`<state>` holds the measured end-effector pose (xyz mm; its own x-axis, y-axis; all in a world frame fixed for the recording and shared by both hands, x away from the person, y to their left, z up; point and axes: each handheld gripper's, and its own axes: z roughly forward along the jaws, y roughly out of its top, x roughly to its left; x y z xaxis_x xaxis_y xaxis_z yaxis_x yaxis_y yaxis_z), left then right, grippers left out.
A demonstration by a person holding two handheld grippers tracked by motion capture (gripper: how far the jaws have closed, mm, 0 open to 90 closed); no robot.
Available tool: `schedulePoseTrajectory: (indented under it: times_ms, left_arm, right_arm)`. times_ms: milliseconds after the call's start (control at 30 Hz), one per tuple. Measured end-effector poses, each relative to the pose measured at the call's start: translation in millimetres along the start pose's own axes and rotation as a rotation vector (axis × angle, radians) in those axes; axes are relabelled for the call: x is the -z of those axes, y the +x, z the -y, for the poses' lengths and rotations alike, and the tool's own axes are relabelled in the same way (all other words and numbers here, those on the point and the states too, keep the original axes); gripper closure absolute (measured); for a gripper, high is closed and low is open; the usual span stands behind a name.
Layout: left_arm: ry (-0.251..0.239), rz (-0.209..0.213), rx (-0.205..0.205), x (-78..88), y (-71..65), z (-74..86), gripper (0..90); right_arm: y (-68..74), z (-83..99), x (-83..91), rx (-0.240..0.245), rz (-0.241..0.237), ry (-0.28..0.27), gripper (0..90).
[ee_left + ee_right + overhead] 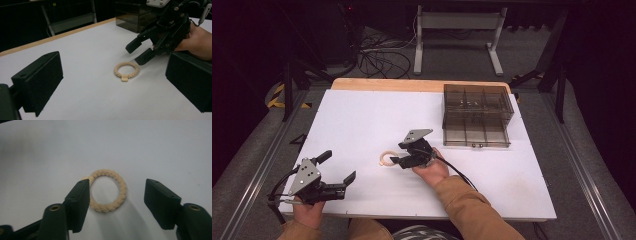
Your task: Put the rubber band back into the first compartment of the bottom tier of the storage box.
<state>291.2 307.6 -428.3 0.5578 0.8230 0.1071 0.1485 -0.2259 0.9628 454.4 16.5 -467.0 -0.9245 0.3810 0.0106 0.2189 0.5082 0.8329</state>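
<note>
Braided ring (108, 190) flat on table, between parted jaws of right hand-held gripper (117, 202), ungripped

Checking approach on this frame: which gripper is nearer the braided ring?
Right. The right gripper sits at the braided ring, jaws open and straddling it, not pressing on it. The left gripper is off at the table's near left corner, jaws open, well apart from the ring.
</note>
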Motion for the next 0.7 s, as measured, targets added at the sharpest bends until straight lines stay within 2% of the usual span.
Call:
schedulePoseTrajectory:
  times_ms: [233,500,700]
  left_arm:
    - [0.003,0.003,0.000,-0.4,0.0,0.1,1.7]
    - [0.003,0.003,-0.002,-0.3,0.6,0.2,1.8]
    - [0.002,0.005,-0.001,-0.2,0.8,0.3,1.9]
  right_arm:
    - [1.2,0.7,-4.3,0.003,0.016,0.021,55.4]
    - [4.8,-3.2,-12.4,-0.029,0.046,0.044,68.0]
    - [5.2,-5.0,-18.0,-0.033,0.096,0.066,78.1]
